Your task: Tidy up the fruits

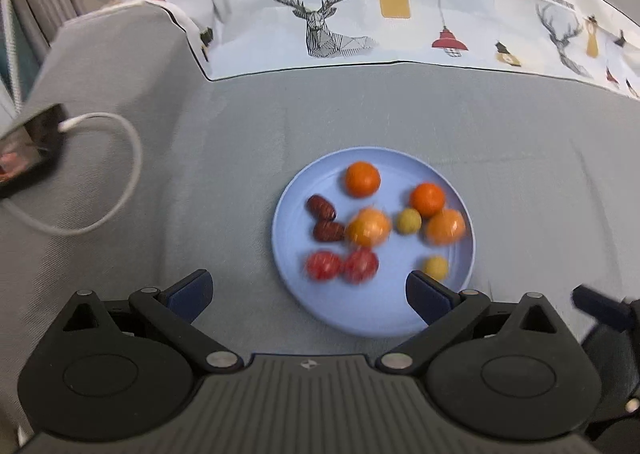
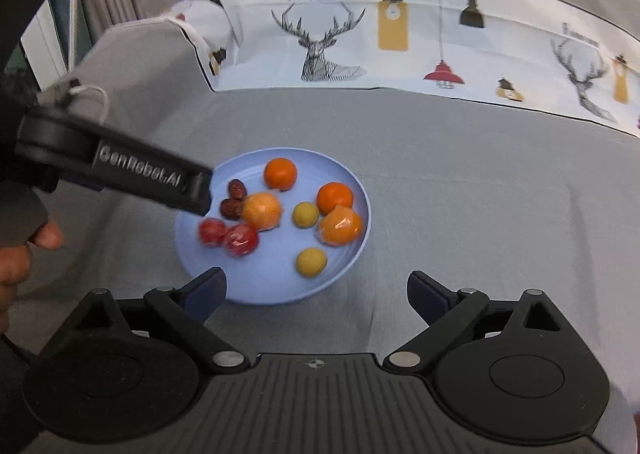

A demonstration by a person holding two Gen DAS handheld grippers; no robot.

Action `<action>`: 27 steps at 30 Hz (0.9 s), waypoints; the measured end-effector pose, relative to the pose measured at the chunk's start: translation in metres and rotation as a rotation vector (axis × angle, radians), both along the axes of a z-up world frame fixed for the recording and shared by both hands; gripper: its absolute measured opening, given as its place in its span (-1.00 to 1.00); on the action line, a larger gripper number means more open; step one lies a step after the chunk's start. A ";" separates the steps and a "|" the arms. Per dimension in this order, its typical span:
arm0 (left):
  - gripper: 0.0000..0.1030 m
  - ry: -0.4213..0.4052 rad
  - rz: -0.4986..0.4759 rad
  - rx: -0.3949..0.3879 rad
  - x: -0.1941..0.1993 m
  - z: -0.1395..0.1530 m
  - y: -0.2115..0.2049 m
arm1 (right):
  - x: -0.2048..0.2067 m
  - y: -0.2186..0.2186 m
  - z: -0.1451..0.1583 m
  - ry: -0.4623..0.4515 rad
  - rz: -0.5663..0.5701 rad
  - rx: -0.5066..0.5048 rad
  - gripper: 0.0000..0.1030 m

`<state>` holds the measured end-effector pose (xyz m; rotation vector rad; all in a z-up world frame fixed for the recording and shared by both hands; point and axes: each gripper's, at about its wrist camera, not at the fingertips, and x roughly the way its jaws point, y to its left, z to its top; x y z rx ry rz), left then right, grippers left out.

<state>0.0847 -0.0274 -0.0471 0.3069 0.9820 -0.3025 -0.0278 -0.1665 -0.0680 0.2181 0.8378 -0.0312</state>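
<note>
both grippers hang over the grey sofa seat, the left gripper (image 1: 308,296) and right gripper (image 2: 316,294) with jaws wide and empty. beyond them the fruits all sit on the blue plate (image 1: 384,318). sorting looks done; the next move seems to be pulling away.

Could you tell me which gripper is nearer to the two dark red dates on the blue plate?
Left. The left gripper reaches in over the plate's edge right beside the dates; the right gripper hangs open at the near rim, farther back.
</note>
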 end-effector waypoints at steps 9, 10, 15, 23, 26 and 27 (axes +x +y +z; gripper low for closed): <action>0.99 -0.073 0.011 0.013 -0.064 0.017 0.026 | -0.063 0.015 0.024 -0.091 -0.038 -0.081 0.98; 0.99 -0.079 0.013 0.016 -0.068 0.018 0.028 | -0.066 0.015 0.024 -0.087 -0.043 -0.082 0.98; 0.99 -0.099 0.012 0.014 -0.089 0.023 0.037 | -0.081 0.016 0.030 -0.091 -0.056 -0.082 0.98; 0.99 -0.129 0.006 0.006 -0.107 0.032 0.040 | -0.096 0.022 0.042 -0.138 -0.047 -0.105 0.98; 0.99 -0.130 0.001 0.009 -0.110 0.032 0.039 | -0.100 0.023 0.044 -0.149 -0.047 -0.110 0.98; 0.99 -0.130 -0.001 0.010 -0.110 0.032 0.039 | -0.100 0.023 0.044 -0.150 -0.046 -0.110 0.98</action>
